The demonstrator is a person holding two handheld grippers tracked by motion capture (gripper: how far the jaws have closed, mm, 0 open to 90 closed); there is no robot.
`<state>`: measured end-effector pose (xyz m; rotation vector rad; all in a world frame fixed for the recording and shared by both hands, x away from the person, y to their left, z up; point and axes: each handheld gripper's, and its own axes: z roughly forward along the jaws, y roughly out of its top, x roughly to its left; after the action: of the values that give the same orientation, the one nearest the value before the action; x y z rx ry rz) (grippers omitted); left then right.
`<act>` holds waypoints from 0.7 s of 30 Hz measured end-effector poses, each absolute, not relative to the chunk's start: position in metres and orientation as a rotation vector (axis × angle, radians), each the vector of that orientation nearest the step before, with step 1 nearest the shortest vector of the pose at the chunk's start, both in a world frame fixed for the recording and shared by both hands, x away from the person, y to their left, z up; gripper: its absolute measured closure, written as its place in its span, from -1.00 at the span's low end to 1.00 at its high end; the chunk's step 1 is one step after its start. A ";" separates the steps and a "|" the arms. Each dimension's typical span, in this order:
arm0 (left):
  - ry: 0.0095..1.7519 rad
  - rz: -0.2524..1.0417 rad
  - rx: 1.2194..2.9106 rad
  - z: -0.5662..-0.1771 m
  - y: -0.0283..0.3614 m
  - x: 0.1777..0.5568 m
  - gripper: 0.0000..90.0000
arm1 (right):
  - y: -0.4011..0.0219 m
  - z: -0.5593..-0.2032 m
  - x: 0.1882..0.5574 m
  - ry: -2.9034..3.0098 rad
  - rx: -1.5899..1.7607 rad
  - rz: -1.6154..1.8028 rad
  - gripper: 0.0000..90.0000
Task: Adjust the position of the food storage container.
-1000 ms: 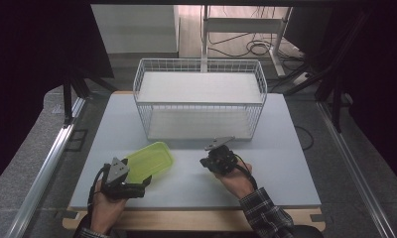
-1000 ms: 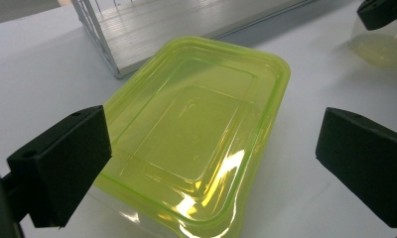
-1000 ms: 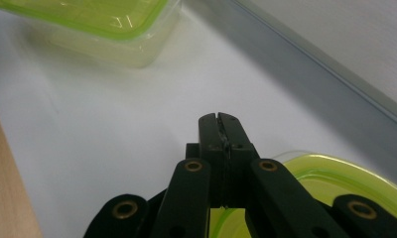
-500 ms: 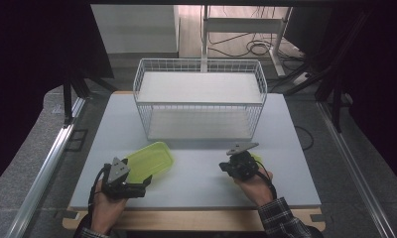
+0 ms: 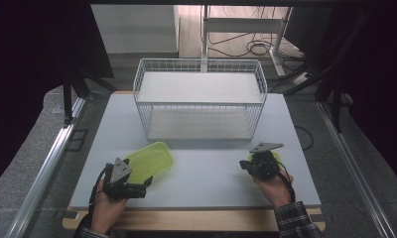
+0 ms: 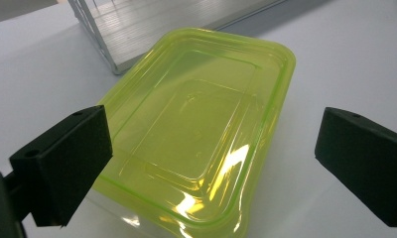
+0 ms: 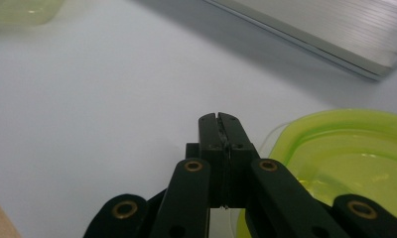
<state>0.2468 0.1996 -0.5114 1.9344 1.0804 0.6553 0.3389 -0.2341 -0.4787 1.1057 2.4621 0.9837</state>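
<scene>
A translucent yellow-green plastic container (image 5: 149,159) lies on the white table (image 5: 206,173) at the front left, with its long side running toward the basket. My left gripper (image 5: 142,184) sits just in front of it, jaws wide open; in the left gripper view the container (image 6: 196,129) lies ahead between the two pads (image 6: 62,163). A second yellow-green container (image 7: 345,158) rests beside my right gripper (image 7: 220,119), whose jaws are shut with nothing seen between them. In the high view my right gripper (image 5: 245,165) hides most of that container (image 5: 273,157).
A white wire basket (image 5: 199,99) with a flat floor stands at the back middle of the table. Its near wall lies a short way beyond both containers. The table's wooden front edge (image 5: 196,220) runs just in front of both hands.
My right gripper has moved to the right along the front of the table, and yellow-green plastic now shows beside it. The left gripper and its container have stayed put.
</scene>
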 end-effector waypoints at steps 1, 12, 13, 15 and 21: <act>1.082 0.652 1.935 -0.511 0.199 0.247 -0.98 | -0.238 -0.479 0.339 2.452 1.115 0.981 0.98; 1.108 0.583 1.970 -0.508 0.198 0.248 -0.91 | -0.258 -0.480 0.339 2.379 1.186 0.987 0.97; 1.114 0.583 1.972 -0.507 0.199 0.247 -0.91 | -0.258 -0.480 0.339 2.379 1.186 0.987 0.97; 1.127 0.588 1.958 -0.504 0.204 0.247 -0.82 | -0.255 -0.478 0.337 2.387 1.156 1.010 0.97; 1.165 0.601 1.912 -0.494 0.226 0.240 -0.21 | -0.243 -0.477 0.333 2.412 1.101 1.066 0.96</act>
<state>0.2401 0.2256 -0.4939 1.9124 1.1648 0.6014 0.3332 -0.2435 -0.4766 1.1014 2.4124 1.0661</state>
